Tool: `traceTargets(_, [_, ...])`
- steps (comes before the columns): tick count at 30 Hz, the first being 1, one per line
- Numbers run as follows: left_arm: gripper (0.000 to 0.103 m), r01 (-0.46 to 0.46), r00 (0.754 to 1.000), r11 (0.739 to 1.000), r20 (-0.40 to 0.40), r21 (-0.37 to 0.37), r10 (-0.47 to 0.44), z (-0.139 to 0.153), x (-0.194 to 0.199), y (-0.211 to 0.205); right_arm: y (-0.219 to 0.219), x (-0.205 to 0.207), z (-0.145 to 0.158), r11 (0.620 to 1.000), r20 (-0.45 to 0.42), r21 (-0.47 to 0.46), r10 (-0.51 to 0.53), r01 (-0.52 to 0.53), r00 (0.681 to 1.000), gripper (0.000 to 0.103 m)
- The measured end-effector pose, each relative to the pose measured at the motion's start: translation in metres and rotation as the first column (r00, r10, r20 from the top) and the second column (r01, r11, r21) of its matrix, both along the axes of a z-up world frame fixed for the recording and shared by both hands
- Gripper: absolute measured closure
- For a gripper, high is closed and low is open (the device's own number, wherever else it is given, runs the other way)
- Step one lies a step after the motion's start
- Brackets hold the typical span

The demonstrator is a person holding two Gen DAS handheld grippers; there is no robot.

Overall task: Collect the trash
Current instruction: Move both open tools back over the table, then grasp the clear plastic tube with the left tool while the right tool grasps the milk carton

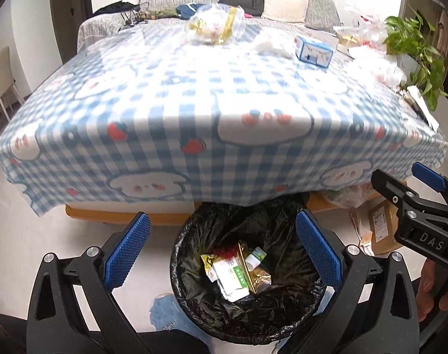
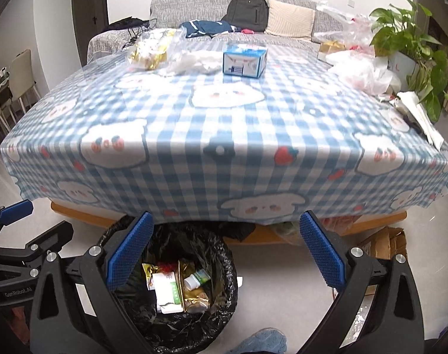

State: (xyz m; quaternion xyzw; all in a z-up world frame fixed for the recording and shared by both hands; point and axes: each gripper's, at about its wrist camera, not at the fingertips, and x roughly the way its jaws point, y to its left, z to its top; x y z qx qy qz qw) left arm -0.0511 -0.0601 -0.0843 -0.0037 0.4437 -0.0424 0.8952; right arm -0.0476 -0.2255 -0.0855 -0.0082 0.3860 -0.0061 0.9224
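Your left gripper [image 1: 224, 247] hangs over the trash bin [image 1: 194, 318] with its jaws spread wide and nothing between the blue pads; the bin mouth shows straight through the gap. Your right gripper [image 2: 226, 250] is likewise released and empty, set a little to the right of the bin, its left pad over the bin's rim. Inside the black liner lie the collected pieces: a white-and-green box [image 1: 232, 280], a small white bottle [image 1: 255, 258], gold foil wrappers [image 1: 259, 280] and something red. The bin stands on the pale floor just in front of the table [image 2: 224, 153], partly tucked under the hanging edge of the blue checked cloth. Still on the tabletop you have a blue-and-white carton [image 2: 244, 59] near the far middle, a clear bag with gold wrappers [image 2: 150, 50] to its left, crumpled white tissue [image 2: 194, 60] between them, and plastic bags [image 2: 362, 70] at the right edge beside a potted plant [image 2: 407, 38].
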Motion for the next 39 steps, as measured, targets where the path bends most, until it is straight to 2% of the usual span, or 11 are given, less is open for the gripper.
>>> traceTargets(12, [0.006, -0.044, 0.998, 0.999, 0.035, -0.017, 0.045, 0.042, 0.033, 0.022, -0.007, 0.031, 0.039, 1.000, 0.029, -0.024, -0.012, 0.013, 1.000, 0.008])
traceTargets(20, [0.006, -0.054, 0.997, 0.998, 0.060, -0.012, 0.055, 0.067, 0.071, 0.030, -0.026, 0.067, 0.060, 0.999, 0.030, 0.003, -0.049, 0.049, 0.998, 0.008])
traceTargets(32, [0.006, -0.064, 0.997, 0.998, 0.039, -0.010, 0.064, 0.076, 0.151, 0.041, -0.038, 0.143, 0.080, 0.997, 0.046, 0.024, -0.074, 0.073, 0.996, 0.008])
traceTargets(39, [0.006, -0.074, 0.997, 0.996, 0.018, 0.040, 0.073, 0.070, 0.213, 0.048, -0.038, 0.200, 0.079, 0.995, 0.044, 0.036, -0.092, 0.090, 0.995, 0.008])
